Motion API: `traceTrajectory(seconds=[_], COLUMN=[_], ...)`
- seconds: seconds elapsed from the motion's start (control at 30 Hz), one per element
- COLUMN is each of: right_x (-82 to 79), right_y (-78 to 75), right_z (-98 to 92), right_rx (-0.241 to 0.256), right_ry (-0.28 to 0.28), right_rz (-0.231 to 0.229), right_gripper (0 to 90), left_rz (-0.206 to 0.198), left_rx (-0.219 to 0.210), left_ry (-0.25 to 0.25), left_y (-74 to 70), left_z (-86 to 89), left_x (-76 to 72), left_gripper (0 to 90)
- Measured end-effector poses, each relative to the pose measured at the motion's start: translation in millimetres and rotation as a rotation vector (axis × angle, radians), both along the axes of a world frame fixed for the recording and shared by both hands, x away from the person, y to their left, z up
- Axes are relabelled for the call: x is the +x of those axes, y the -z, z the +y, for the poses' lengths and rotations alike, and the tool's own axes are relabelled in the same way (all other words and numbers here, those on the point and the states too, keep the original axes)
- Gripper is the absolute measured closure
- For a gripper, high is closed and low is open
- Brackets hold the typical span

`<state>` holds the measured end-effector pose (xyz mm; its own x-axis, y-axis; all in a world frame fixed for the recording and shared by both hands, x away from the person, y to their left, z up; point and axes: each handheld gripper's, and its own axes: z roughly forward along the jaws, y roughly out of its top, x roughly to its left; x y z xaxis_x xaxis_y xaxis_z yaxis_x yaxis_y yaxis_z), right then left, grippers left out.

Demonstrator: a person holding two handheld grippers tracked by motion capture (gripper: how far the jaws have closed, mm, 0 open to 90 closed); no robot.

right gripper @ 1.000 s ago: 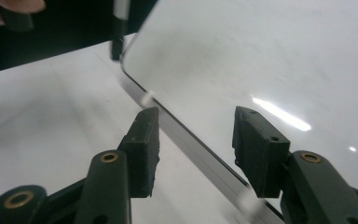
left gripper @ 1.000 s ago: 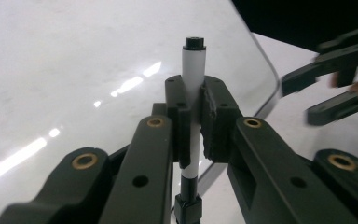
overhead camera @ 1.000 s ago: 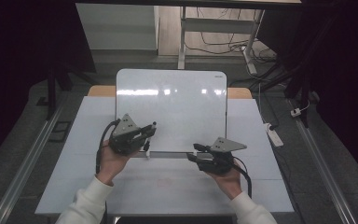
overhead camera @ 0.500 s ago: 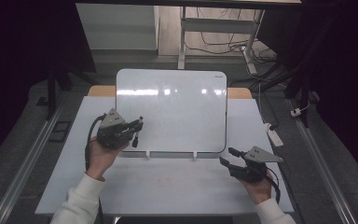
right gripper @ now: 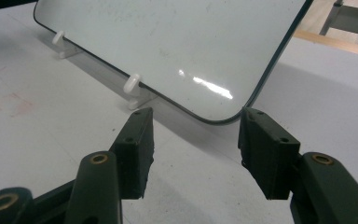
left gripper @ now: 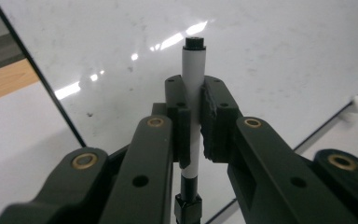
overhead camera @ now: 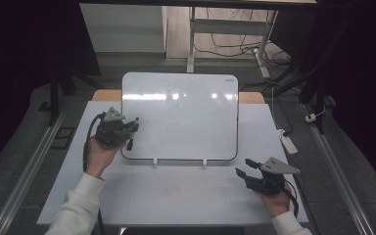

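Two grippers seen from the high view over the white table: left gripper held at the left edge of the propped whiteboard, clenched on a marker, right gripper low near the table's front right corner, well apart from the board. Seen along the left gripper in its own view, jaws clamped on the white barrel of the marker, black tip up, close before the whiteboard. Seen along the right gripper, jaws spread wide with nothing between, aimed at the lower rounded corner of the whiteboard, one white clip foot just ahead
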<state>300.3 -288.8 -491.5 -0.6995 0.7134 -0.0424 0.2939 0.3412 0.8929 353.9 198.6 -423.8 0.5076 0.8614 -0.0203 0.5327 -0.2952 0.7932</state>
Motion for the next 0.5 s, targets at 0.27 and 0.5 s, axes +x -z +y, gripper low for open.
traceTrajectory(seconds=[0.27, 0.5], right_x=[0.4, 1.5], right_y=[-0.5, 0.8], right_z=[-1.8, -1.5], right_rx=[0.006, -0.003], right_ry=[0.011, 0.012], right_rz=[-0.001, 0.002], right_gripper=[45.8, 45.8], left_rz=[0.114, 0.124], left_rx=[0.048, 0.061], left_ry=[-0.012, -0.018], left_y=[14.3, 19.1], left_z=[2.6, -1.6], left_x=[16.8, 23.7], left_gripper=[81.3, 81.3])
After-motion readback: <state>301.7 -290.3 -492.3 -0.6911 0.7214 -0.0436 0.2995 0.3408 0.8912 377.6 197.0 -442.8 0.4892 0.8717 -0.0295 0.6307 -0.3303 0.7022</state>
